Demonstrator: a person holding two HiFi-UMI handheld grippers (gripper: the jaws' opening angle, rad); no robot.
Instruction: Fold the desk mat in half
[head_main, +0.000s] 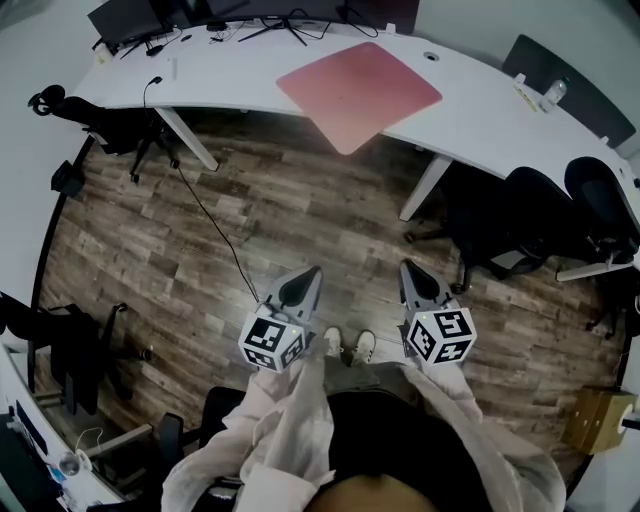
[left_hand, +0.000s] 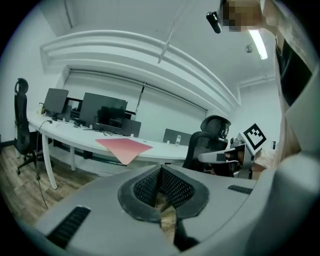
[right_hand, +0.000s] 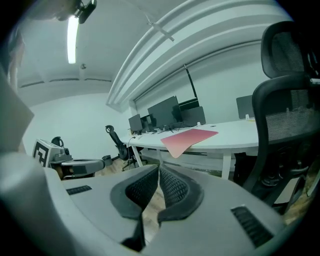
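Hanging far from the flat pink desk mat (head_main: 358, 92), the left gripper (head_main: 305, 281) and right gripper (head_main: 414, 276) are closed and empty: probably nothing to grab yet.

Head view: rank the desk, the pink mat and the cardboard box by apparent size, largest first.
1. Desk: it spans nearly the whole width.
2. Pink mat: it covers a small part of the desk, with one corner over the edge.
3. Cardboard box: clearly the smallest, on the floor at lower right.
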